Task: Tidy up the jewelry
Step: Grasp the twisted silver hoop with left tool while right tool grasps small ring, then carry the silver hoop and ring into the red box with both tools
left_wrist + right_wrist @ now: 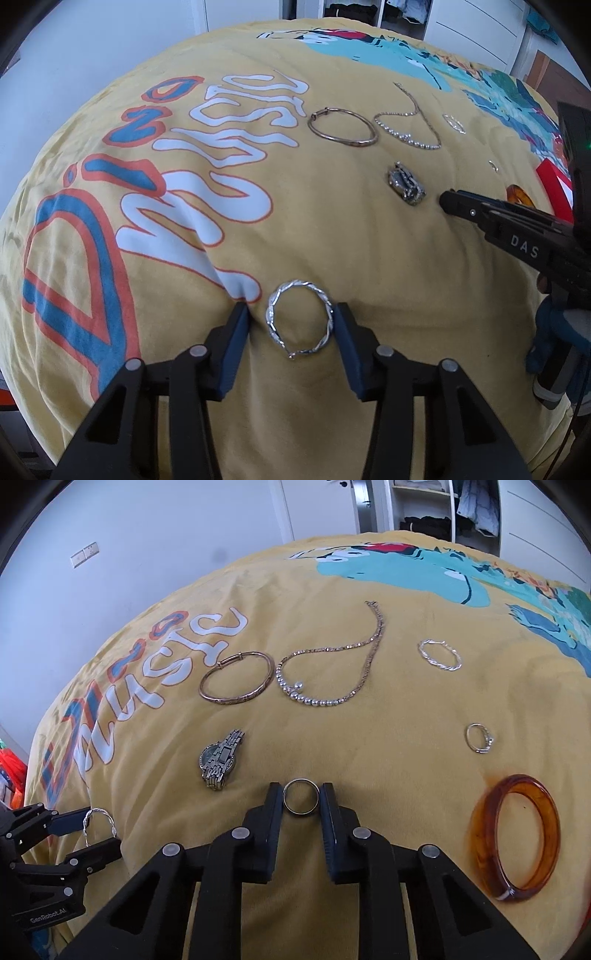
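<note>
The left gripper [291,319] stood open around a twisted silver hoop [300,319] lying on the yellow blanket [332,240]. The right gripper [301,800] had clamped onto a plain ring [301,802]. Beyond lay a watch [219,760], an amber bangle [515,836], then a gold bangle [238,682] and necklace [332,672].

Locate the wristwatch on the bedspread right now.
In the right wrist view the wristwatch lies left of centre on the yellow bedspread, below the gold bangle and up-left of the right tongs.
</note>
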